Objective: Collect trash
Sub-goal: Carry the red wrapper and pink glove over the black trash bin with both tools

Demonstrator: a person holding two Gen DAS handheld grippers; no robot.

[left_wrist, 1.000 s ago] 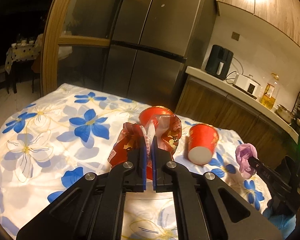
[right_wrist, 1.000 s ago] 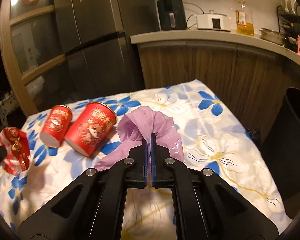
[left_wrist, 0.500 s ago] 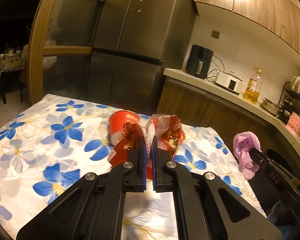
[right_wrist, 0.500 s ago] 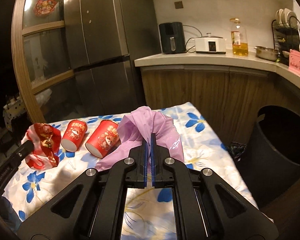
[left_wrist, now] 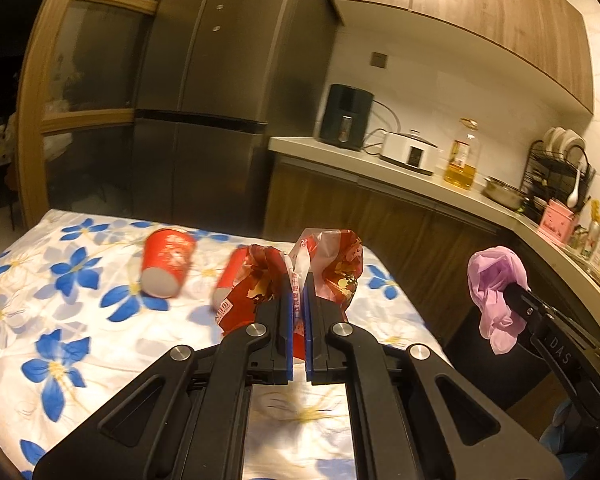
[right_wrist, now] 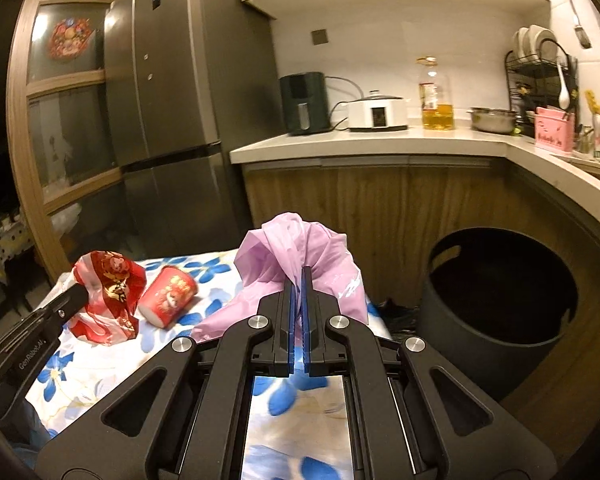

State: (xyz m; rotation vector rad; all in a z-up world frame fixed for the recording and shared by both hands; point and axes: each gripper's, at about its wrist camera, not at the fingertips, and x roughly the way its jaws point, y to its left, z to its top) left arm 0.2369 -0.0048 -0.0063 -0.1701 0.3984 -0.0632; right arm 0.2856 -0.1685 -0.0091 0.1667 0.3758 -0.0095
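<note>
My left gripper (left_wrist: 298, 280) is shut on a crumpled red wrapper (left_wrist: 260, 284) and holds it above the floral table (left_wrist: 60, 320). The wrapper also shows in the right wrist view (right_wrist: 108, 292). My right gripper (right_wrist: 298, 276) is shut on a crumpled pink plastic bag (right_wrist: 300, 252), lifted off the table; the bag also shows in the left wrist view (left_wrist: 496, 288). Two red paper cups (left_wrist: 166, 262) (left_wrist: 230, 280) lie on their sides on the table. A dark round bin (right_wrist: 500, 292) stands on the floor right of the table.
A tall steel fridge (right_wrist: 172, 120) stands behind the table. A wooden counter (right_wrist: 380, 144) carries an air fryer (right_wrist: 304, 102), a white cooker (right_wrist: 376, 114), an oil bottle (right_wrist: 436, 96) and a dish rack (right_wrist: 540, 76).
Both grippers have risen and swung right with their loads. The counter and the dark bin have come into fuller view; the cups have shifted left in the frames.
</note>
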